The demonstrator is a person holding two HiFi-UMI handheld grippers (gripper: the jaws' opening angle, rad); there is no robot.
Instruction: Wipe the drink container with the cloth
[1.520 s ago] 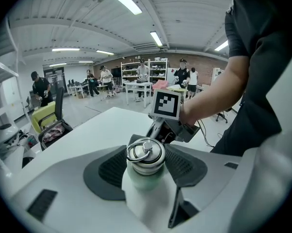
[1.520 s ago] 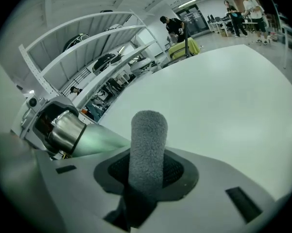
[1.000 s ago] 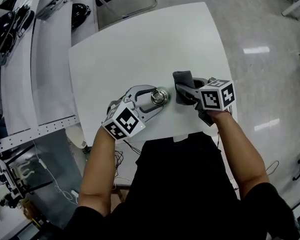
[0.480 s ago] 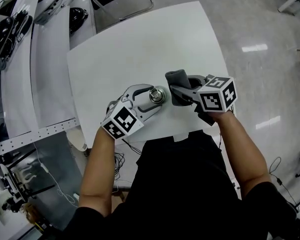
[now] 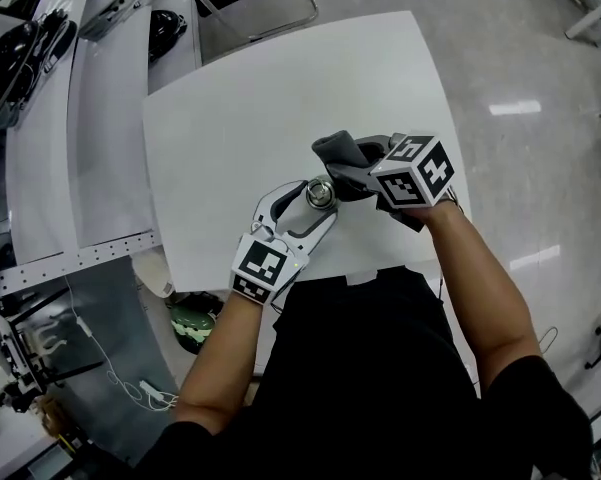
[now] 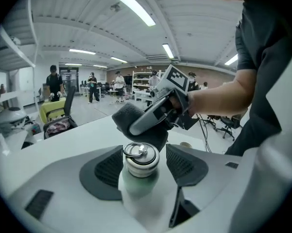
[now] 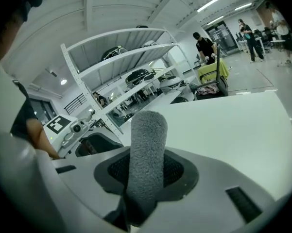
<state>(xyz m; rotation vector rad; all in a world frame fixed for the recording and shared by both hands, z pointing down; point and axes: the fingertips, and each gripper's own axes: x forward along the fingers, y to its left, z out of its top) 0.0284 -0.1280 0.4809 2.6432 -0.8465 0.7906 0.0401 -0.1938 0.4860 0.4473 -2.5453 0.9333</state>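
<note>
One drink container (image 5: 321,192), one cloth (image 5: 336,151), two grippers, all at the near edge of the white table (image 5: 270,98). The bottle stands with its long axis vertical and its metal ring cap (image 6: 141,155) pointing straight up, greenish body below it.

The left gripper (image 6: 146,166) has its fingers closed in on the bottle's body, one pad on each side, just under the cap. The right gripper (image 7: 146,171) has its fingers pinched tight on the dark grey cloth, which sticks out past them as a rolled-up wad. That wad sits right at the far-right side of the cap. It's too close to call whether it's actually touching.

Both forearms come in from the near edge. The left angles toward the far right and the right leans left, so the two grippers meet at the bottle.
</note>
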